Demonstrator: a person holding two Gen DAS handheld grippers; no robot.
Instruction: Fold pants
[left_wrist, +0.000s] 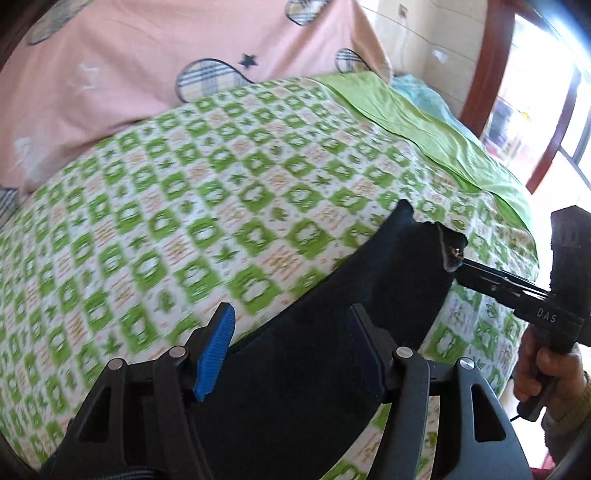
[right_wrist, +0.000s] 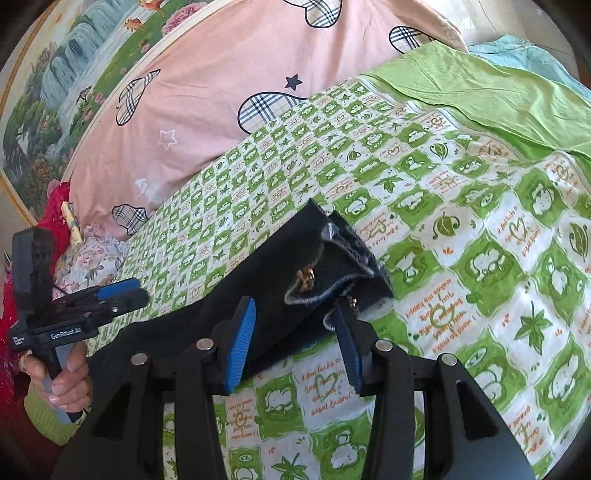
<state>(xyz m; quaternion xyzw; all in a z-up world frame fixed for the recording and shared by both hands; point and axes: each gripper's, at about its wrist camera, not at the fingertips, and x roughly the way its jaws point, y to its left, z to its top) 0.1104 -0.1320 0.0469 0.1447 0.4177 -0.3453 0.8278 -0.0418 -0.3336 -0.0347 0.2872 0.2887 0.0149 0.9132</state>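
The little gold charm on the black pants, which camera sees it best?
The right wrist view: the gold charm sits near the middle of the picture, sharp and bright on the black pants. The left wrist view shows only a tiny glint of it at the pants' far edge, beside the right claw.

Each camera sits just behind its own fingers and looks forward and down along them at the bed (left_wrist: 221, 192). The left wrist view faces across the green-checked sheet toward the pink pillow (left_wrist: 110, 74) beyond the fingers (left_wrist: 218, 350), close to the dark pants (left_wrist: 314, 369). The right wrist view looks from the opposite side, its fingers (right_wrist: 243, 347) also close to the pants (right_wrist: 266, 280). Both share the sheet, pillow, pants, and each shows the other gripper off to one side.
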